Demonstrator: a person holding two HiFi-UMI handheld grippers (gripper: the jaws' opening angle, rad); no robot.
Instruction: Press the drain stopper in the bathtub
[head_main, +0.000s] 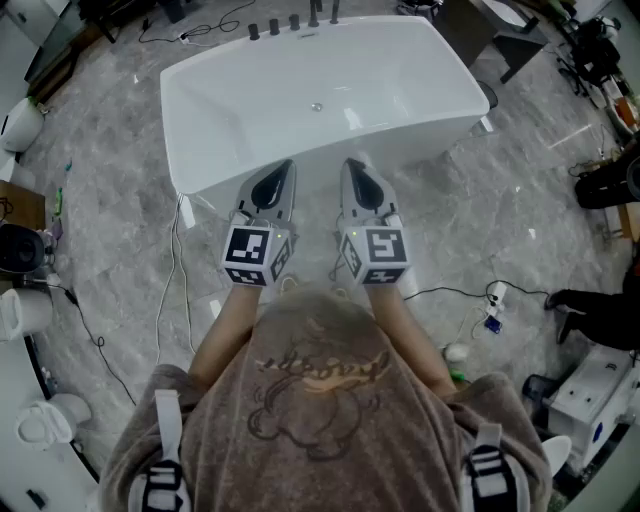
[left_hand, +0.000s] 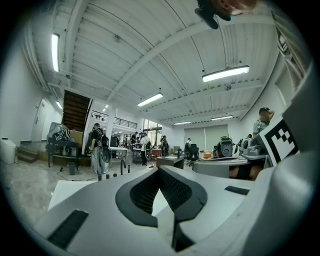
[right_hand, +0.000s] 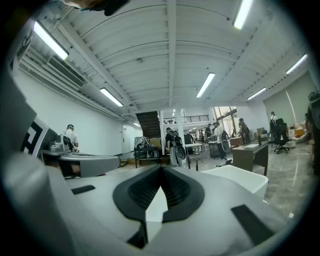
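Both tools shut, empty: left tool (head_main: 284, 168), right tool (head_main: 353, 166), at bathtub (head_main: 200, 150) near rim; drain stopper (head_main: 317, 106) upper centre, straight ahead between them, neither clearly nearer

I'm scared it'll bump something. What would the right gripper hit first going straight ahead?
Probably the near rim of the bathtub, right ahead of the right gripper; it might just skim over it.
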